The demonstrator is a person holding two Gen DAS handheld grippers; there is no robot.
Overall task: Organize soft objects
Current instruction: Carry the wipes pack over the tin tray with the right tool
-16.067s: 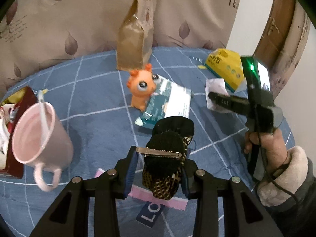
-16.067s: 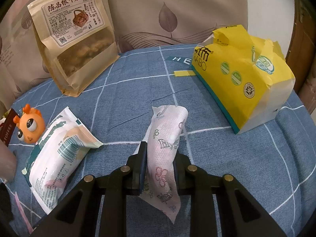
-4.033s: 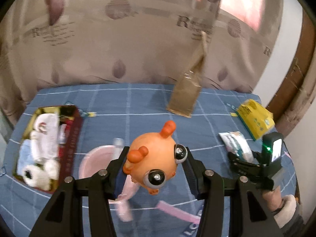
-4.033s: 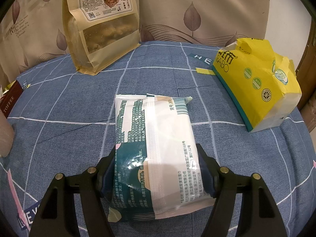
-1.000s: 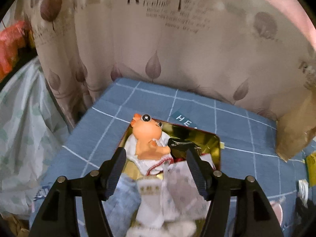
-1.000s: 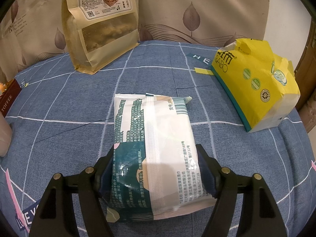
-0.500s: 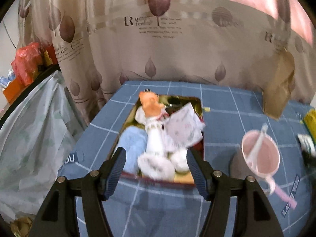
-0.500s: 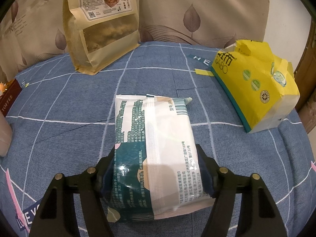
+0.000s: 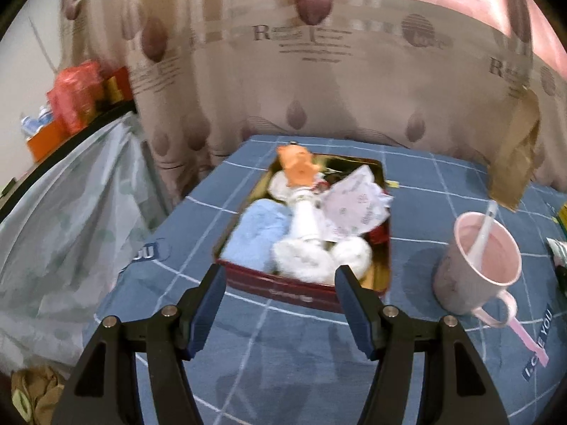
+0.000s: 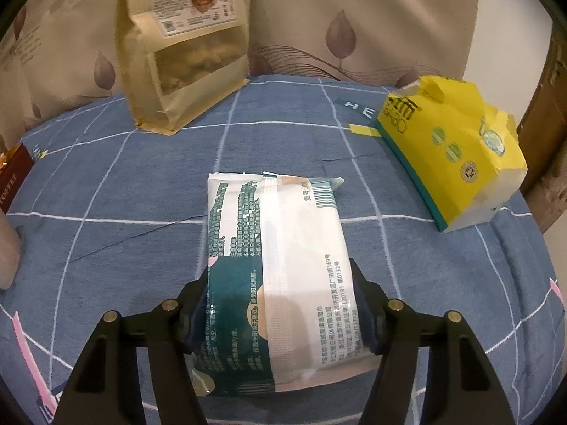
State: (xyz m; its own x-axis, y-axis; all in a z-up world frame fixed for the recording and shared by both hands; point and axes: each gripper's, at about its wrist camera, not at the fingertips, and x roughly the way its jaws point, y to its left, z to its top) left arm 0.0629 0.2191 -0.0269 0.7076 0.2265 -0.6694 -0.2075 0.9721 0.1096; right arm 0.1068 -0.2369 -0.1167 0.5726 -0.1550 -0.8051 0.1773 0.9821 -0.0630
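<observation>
Filling up at frame centre, the tin (image 9: 301,292) holds an orange toy (image 9: 297,170), tissue, a blue cloth and white plush. The left gripper (image 9: 280,304) hangs over its near edge, jaws wide and bare. The right gripper (image 10: 281,306) clamps the wipes pack (image 10: 276,265) low in its frame, seemingly the next item to move. "I LOVE YOU" and "HE" show on the bedsheet (image 10: 106,184); the pack's small print is unclear.

Tin (image 9: 294,292) mid-frame holds toy (image 9: 297,168) at its far end, socks (image 9: 319,258) nearer; mug (image 9: 478,265) right of it; wipes pack (image 10: 280,276) centre, tissue pack (image 10: 457,156) upper right.
</observation>
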